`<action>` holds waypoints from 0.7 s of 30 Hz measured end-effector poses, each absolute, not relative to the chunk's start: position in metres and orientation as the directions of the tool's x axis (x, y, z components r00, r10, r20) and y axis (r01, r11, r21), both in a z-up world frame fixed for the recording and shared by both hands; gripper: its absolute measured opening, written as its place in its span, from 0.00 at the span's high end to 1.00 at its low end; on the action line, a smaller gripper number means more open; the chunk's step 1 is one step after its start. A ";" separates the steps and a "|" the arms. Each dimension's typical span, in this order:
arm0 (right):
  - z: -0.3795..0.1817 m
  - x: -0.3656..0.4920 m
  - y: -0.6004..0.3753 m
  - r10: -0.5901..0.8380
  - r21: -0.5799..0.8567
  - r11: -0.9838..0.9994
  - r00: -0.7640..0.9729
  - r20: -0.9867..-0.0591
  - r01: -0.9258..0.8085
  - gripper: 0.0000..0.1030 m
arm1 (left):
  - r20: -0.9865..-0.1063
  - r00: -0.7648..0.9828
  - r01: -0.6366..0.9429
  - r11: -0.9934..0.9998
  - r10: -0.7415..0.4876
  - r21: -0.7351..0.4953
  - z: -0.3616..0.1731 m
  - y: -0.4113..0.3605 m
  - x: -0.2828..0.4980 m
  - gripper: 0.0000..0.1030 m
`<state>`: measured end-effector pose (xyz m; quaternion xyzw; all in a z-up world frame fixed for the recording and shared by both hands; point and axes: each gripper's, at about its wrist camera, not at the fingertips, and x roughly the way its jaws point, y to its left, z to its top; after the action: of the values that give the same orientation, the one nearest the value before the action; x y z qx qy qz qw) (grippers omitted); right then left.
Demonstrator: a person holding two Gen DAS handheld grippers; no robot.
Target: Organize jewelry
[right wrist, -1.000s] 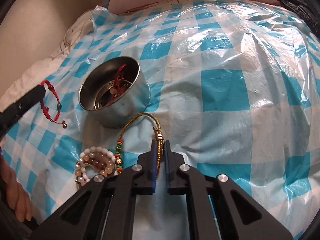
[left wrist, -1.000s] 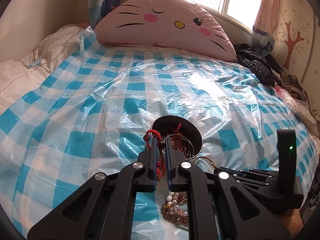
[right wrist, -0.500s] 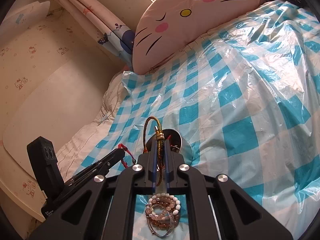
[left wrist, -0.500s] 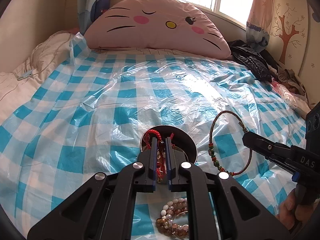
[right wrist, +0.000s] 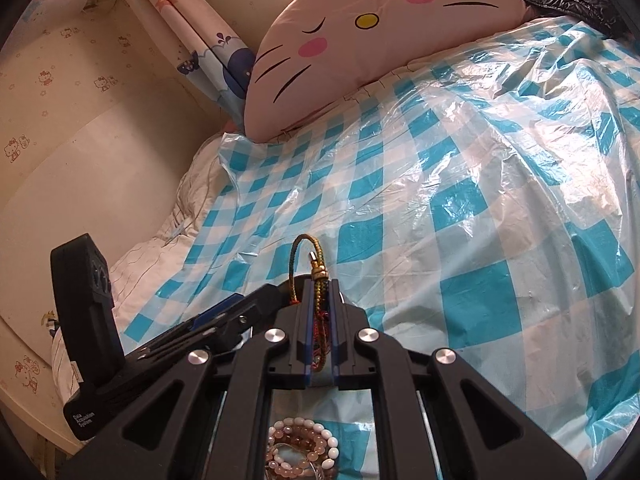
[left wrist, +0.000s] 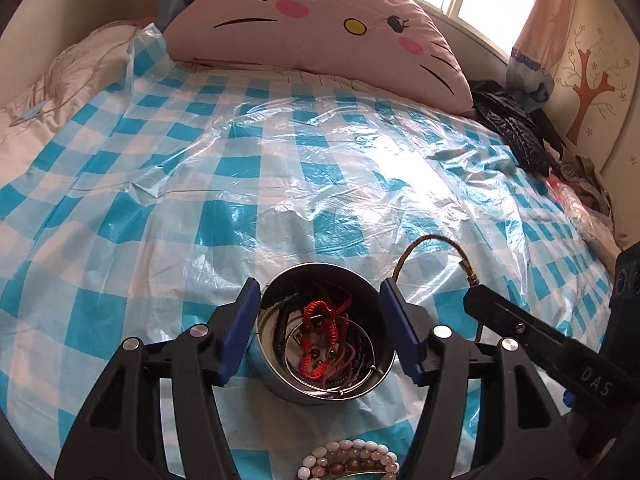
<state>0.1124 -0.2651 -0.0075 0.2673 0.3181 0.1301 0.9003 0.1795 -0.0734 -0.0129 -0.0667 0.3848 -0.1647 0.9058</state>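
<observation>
In the left wrist view, my left gripper hangs over a round metal tin with its jaws opening, one on each side of the rim. Nothing is pressed between them. A red cord bracelet lies in the tin on top of other tangled jewelry. My right gripper comes in from the right, shut on a braided brown-and-gold bracelet whose loop stands up above the fingers. In the right wrist view, that bracelet is pinched in my right gripper. Pale bead bracelets lie on the sheet below.
A blue-and-white checked plastic sheet covers the bed. A big pink cat-face pillow lies at the head. Dark clothing is piled at the far right by the wall. The left gripper's body stands to the left of my right gripper.
My left gripper has opened and the red cord bracelet has dropped into the tin. My right gripper has lifted the braided bracelet off the sheet and brought it beside the tin.
</observation>
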 end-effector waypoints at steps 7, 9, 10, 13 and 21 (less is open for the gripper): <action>-0.014 0.129 -0.245 0.453 0.569 0.816 0.724 -0.520 -0.102 0.93 | -0.616 0.728 0.079 0.930 -0.300 -0.360 0.001 -0.016 0.173 0.36; -0.015 0.135 -0.236 0.468 0.568 0.815 0.706 -0.531 -0.114 0.93 | -0.621 0.733 0.055 0.935 -0.276 -0.350 0.000 -0.009 0.169 0.34; -0.019 0.140 -0.231 0.478 0.561 0.819 0.684 -0.551 -0.120 0.93 | -0.627 0.734 0.044 0.940 -0.261 -0.339 -0.001 -0.007 0.166 0.34; -0.030 0.147 -0.215 0.438 0.498 0.861 0.649 -0.622 -0.104 0.88 | -0.647 0.733 0.011 0.954 -0.211 -0.300 -0.008 -0.005 0.159 0.30; -0.028 0.133 -0.232 0.345 0.444 0.894 0.719 -0.603 -0.056 0.70 | -0.684 0.718 -0.010 0.981 -0.127 -0.193 -0.021 -0.012 0.140 0.22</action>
<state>0.1335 -0.2320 -0.0283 0.2018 0.3578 0.1106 0.9050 0.1401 -0.0122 -0.0208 -0.0918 0.3739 -0.0315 0.9224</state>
